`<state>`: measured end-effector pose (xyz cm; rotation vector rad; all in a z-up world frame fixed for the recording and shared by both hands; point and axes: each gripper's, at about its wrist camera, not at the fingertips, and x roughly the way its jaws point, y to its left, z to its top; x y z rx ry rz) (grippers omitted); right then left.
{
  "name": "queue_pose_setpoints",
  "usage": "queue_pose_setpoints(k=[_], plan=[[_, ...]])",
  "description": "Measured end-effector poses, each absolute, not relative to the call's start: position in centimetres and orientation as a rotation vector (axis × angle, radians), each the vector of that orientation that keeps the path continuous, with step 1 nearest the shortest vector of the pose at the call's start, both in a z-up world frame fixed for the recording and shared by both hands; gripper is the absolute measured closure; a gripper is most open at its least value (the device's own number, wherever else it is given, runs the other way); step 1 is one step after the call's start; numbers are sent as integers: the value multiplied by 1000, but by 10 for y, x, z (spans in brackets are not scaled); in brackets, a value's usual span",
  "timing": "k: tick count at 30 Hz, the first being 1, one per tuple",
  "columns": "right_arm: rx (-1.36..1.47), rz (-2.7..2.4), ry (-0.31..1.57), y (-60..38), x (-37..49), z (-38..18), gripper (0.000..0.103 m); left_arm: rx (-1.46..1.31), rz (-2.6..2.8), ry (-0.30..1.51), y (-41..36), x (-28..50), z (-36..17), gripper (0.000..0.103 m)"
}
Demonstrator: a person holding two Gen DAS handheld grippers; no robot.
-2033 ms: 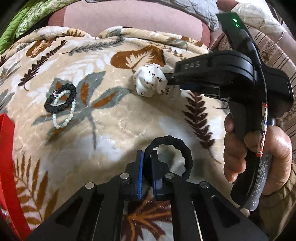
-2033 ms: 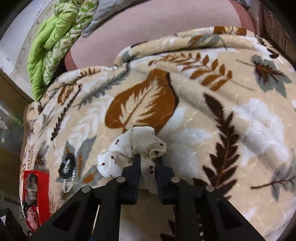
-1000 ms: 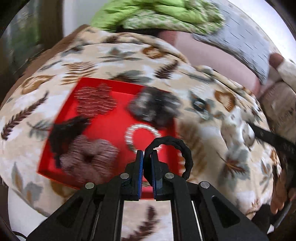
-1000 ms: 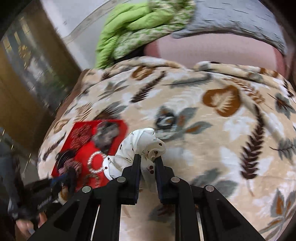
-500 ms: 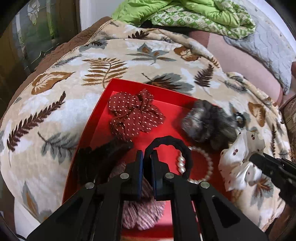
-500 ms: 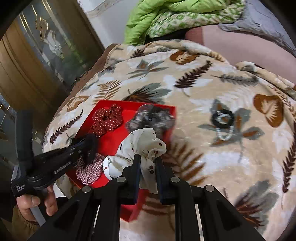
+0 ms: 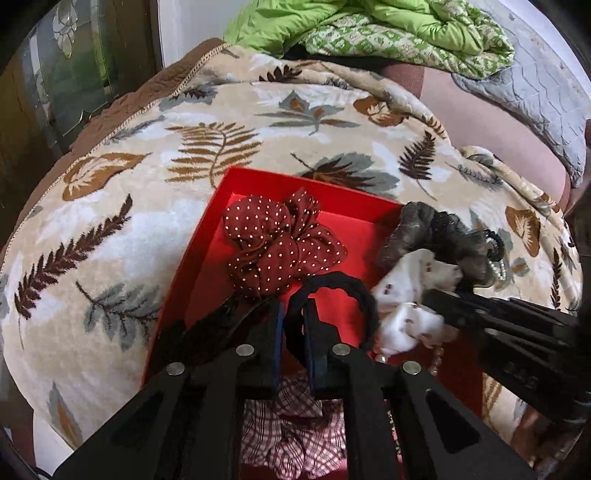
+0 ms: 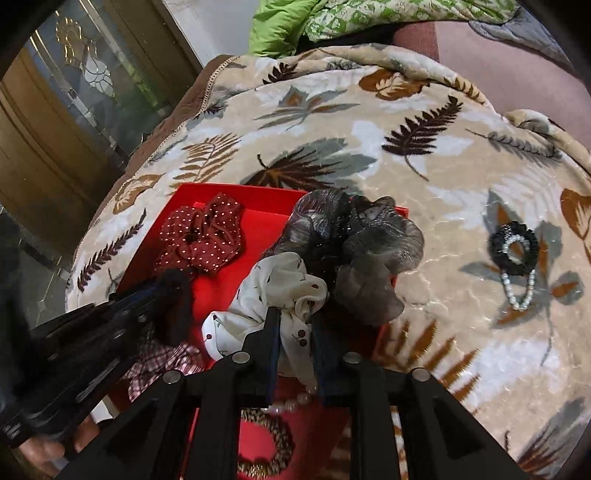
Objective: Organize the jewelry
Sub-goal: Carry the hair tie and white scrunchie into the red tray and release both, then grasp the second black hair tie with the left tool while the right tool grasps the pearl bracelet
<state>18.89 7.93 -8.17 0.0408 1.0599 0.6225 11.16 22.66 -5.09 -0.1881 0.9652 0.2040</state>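
Observation:
My left gripper (image 7: 293,321) is shut on a black hair tie (image 7: 354,291) and holds it over the red tray (image 7: 251,184). My right gripper (image 8: 295,325) is shut on a white dotted scrunchie (image 8: 280,284) above the tray's (image 8: 229,190) right part. The scrunchie also shows in the left wrist view (image 7: 413,295), and the left gripper with the hair tie (image 8: 177,302) shows in the right wrist view. In the tray lie a dark red dotted scrunchie (image 7: 280,243), a grey sheer scrunchie (image 8: 362,243), a checked scrunchie (image 7: 295,439) and a pearl bracelet (image 8: 291,404).
A black hair tie with a pearl bracelet (image 8: 515,258) lies on the leaf-patterned blanket (image 8: 424,155) to the right of the tray. A green quilt (image 7: 369,29) lies at the back. A glass door (image 8: 74,110) stands at the left beyond the bed's edge.
Both grippers have moved left from the open blanket to the red tray, carrying the hair tie and the white scrunchie. Both now hover low over the tray, close together.

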Motion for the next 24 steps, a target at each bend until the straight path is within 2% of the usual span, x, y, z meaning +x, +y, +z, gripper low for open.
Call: queue_pose_setpoints(k=[1, 3, 5, 10, 12, 14, 21, 22, 24], plan=[[41, 621, 1057, 80, 189, -82, 80, -189, 205, 955, 226, 109, -47, 84], [42, 626, 1045, 79, 186, -80, 62, -189, 214, 933, 225, 103, -39, 75], [45, 631, 1026, 77, 183, -74, 54, -184, 226, 908, 223, 96, -30, 69], [55, 634, 984, 63, 171, -52, 50, -166, 252, 871, 213, 78, -11, 68], [74, 625, 962, 48, 162, -41, 43, -170, 245, 859, 206, 69, -4, 65], [100, 605, 936, 26, 150, -33, 41, -169, 235, 851, 197, 61, 1, 62], [84, 438, 955, -53, 142, -45, 42, -167, 173, 845, 155, 38, 8, 61], [91, 419, 961, -61, 145, -49, 44, -166, 166, 846, 151, 37, 7, 61], [108, 360, 983, -81, 160, -58, 57, -164, 146, 855, 141, 34, 5, 61]])
